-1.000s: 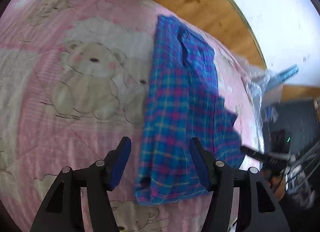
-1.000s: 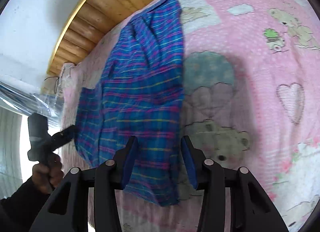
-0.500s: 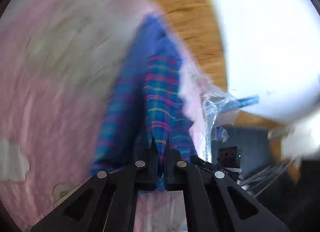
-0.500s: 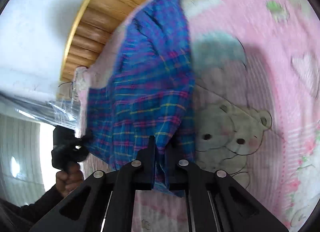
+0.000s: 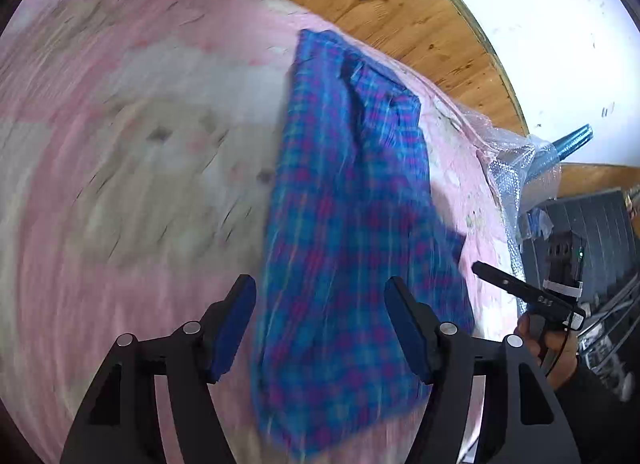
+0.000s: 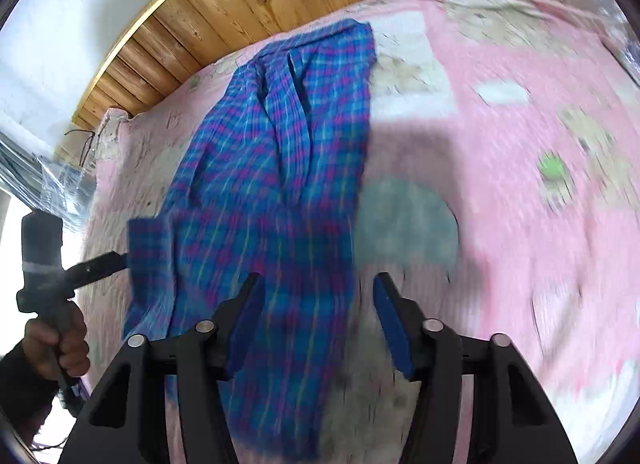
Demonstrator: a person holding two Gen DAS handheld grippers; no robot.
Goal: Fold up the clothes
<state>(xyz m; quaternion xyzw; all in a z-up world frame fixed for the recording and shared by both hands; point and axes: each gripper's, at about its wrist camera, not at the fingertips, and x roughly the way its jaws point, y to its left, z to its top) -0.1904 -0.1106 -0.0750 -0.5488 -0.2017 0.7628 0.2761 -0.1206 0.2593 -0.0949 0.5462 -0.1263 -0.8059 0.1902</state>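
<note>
Blue-and-pink plaid garment (image 5: 352, 223) lies on pink teddy-print quilt (image 5: 120, 143).
Left gripper (image 5: 320, 328) and right gripper (image 6: 316, 320) both gape empty; only the right view shows quilt's green motif (image 6: 552, 167).

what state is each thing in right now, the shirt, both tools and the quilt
plaid shirt: lying on the bed, folded into a long strip, not gripped by either tool
left tool: open, fingers either side of the shirt's near end
right tool: open, over the shirt's near edge
pink quilt: spread flat under the shirt
</note>
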